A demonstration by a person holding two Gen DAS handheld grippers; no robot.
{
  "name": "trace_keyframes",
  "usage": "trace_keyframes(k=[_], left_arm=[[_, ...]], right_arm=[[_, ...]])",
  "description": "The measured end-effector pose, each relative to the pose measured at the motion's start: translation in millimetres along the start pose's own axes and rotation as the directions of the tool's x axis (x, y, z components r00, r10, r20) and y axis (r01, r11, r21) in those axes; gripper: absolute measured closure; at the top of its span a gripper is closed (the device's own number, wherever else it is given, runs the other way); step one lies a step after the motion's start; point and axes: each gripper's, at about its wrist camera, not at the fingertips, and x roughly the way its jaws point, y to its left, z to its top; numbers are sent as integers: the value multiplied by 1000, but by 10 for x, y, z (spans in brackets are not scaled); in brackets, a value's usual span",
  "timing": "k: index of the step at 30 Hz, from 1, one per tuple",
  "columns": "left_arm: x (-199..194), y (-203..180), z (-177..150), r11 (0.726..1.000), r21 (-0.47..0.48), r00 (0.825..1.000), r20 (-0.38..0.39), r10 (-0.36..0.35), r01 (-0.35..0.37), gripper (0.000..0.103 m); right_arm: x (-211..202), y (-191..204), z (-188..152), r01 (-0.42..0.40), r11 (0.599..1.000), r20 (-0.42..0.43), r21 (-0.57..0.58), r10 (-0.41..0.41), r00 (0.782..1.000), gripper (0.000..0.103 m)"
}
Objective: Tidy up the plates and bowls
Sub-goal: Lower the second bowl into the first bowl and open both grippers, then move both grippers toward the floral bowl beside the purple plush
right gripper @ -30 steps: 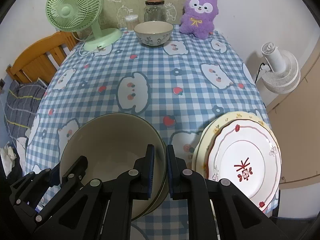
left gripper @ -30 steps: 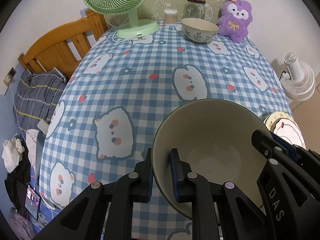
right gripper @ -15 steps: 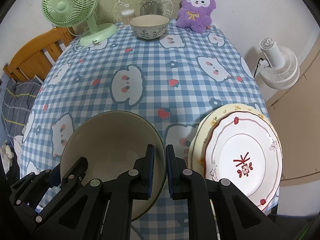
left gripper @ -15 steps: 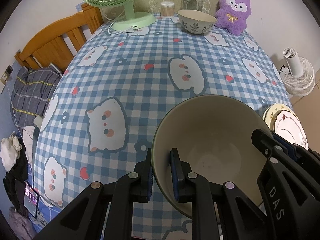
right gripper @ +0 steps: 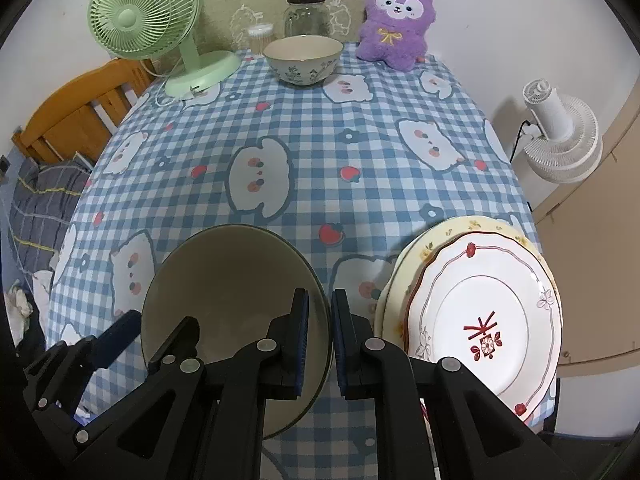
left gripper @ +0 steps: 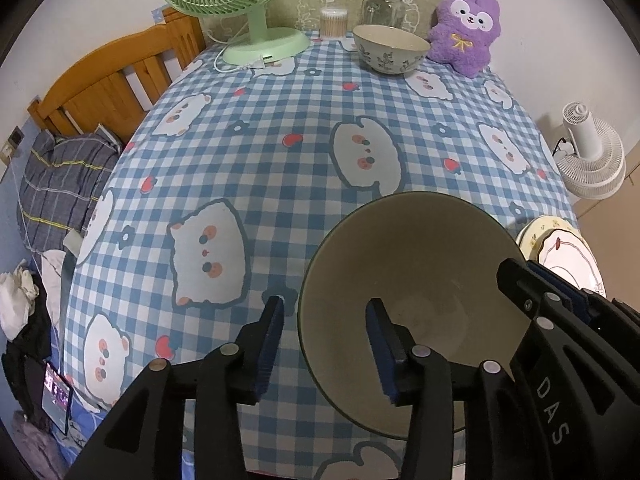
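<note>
A large grey-green bowl [left gripper: 416,280] hangs tilted above the near edge of the checked table. My right gripper [right gripper: 319,336] is shut on the bowl's right rim [right gripper: 326,320]. My left gripper [left gripper: 326,344] is open, its fingers on either side of the bowl's left rim without pinching it. A smaller flower-patterned bowl [left gripper: 390,49] [right gripper: 303,59] stands at the far end of the table. Two stacked plates [right gripper: 484,312], a white one with red trim on a cream one, lie at the near right corner and show partly in the left wrist view [left gripper: 560,248].
At the far end stand a green desk fan [right gripper: 156,28], a glass jar [right gripper: 307,14], a cotton-swab pot [right gripper: 261,36] and a purple plush toy [right gripper: 394,24]. A wooden bed frame [left gripper: 112,80] is to the left, a white floor fan [right gripper: 560,140] to the right.
My left gripper has opened and let go of the bowl's left rim. The right gripper still holds the bowl, which has lifted and tilted a little.
</note>
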Motion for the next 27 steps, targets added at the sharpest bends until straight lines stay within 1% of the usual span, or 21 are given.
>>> trace_keyframes(k=[1, 2, 3, 4, 5, 6, 11, 15, 18, 21, 24, 27], left_arm=[[-15, -6, -1, 1000, 2, 1000, 3, 3, -3, 52], [-36, -11, -1, 1000, 5, 1000, 9, 6, -6, 48], [-57, -17, 0, 1000, 8, 1000, 15, 7, -7, 45], [-88, -20, 3, 1000, 8, 1000, 24, 7, -7, 43], [-112, -20, 5, 1000, 9, 1000, 30, 5, -5, 39], [-139, -21, 13, 1000, 9, 999, 36, 3, -3, 37], [-347, -28, 79, 1000, 6, 997, 83, 2, -3, 25], [-512, -23, 154, 1000, 11, 993, 121, 3, -4, 21], [-657, -12, 239, 1000, 19, 988, 156, 4, -8, 19], [-762, 14, 318, 1000, 24, 984, 178, -3, -1, 16], [-845, 30, 403, 999, 36, 982, 186, -11, 5, 15], [-955, 65, 492, 999, 49, 977, 213, -14, 4, 14]], right_arm=[[-15, -4, 0, -5, 1000, 0, -1, 5, 1000, 87], [-37, -4, 2, -14, 1000, 4, -3, 14, 1000, 82], [-68, -2, 6, -21, 1000, 10, -4, 21, 1000, 72], [-102, -12, 5, -25, 1000, 19, -3, 25, 1000, 65], [-135, -17, 8, -29, 1000, 30, -1, 29, 999, 52], [-180, -21, 15, -32, 999, 44, 3, 32, 999, 45], [-398, -18, 101, -57, 998, 78, -3, 57, 995, 43], [-578, -5, 190, -61, 998, 114, -10, 62, 992, 31], [-713, 18, 273, -52, 999, 144, -12, 53, 988, 26], [-832, 52, 350, -42, 999, 165, -5, 42, 985, 24], [-925, 73, 439, -40, 999, 177, 8, 38, 983, 21], [-1038, 120, 522, -28, 1000, 202, 10, 26, 979, 20]])
